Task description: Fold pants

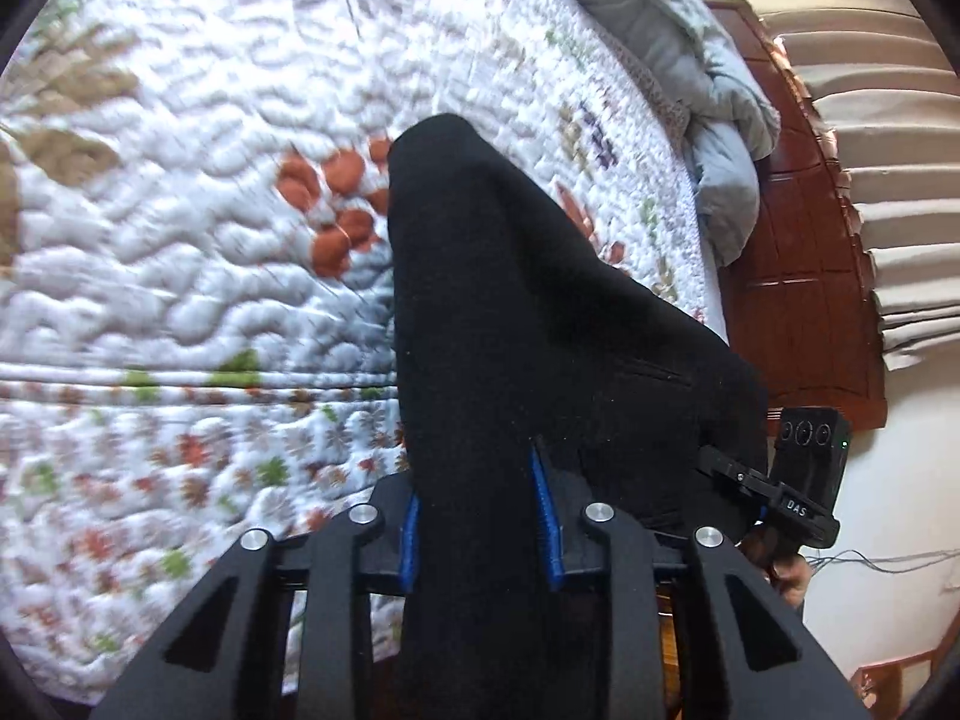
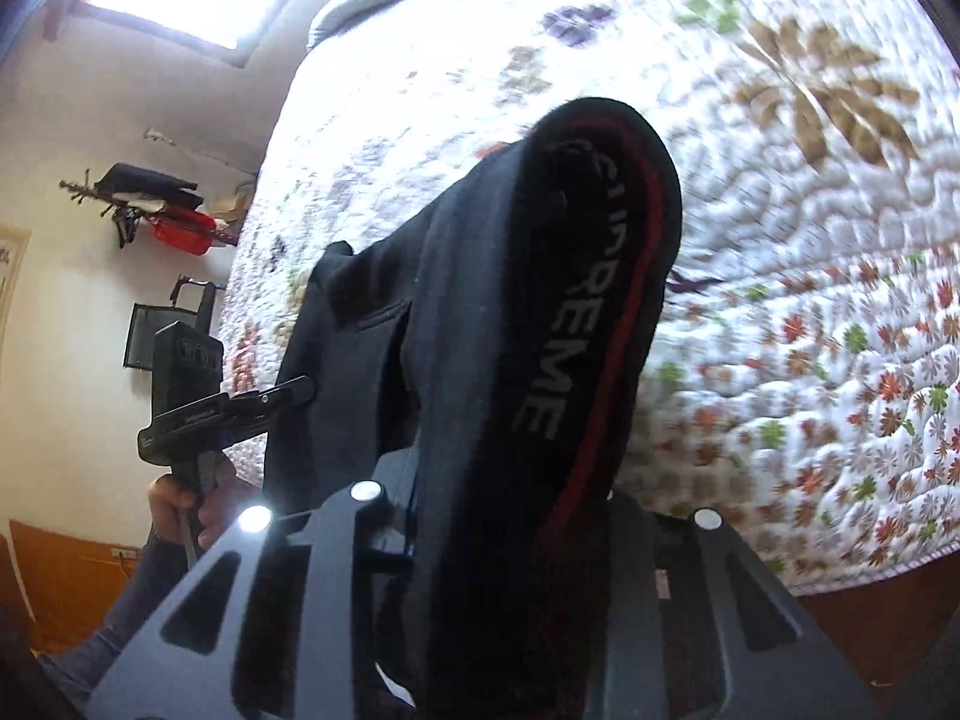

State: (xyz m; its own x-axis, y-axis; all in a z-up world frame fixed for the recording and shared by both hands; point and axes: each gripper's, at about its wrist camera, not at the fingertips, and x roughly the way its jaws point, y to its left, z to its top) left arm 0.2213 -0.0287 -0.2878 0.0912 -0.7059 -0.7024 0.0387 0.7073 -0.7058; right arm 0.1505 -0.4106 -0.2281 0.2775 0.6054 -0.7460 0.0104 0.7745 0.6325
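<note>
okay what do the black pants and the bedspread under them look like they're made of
Black pants: probably a soft matte knit, maybe fleece or jersey; the surface is dull and slightly fuzzy with lint specks. The waistband looks like woven elastic with printed lettering and a red stripe.

Bedspread: apparently quilted cotton or similar, matte; puffy stitched ripples and a printed floral pattern show.

Black pants (image 1: 510, 312), red-striped lettered waistband (image 2: 600, 276), bunched, lifted above the quilt
</note>
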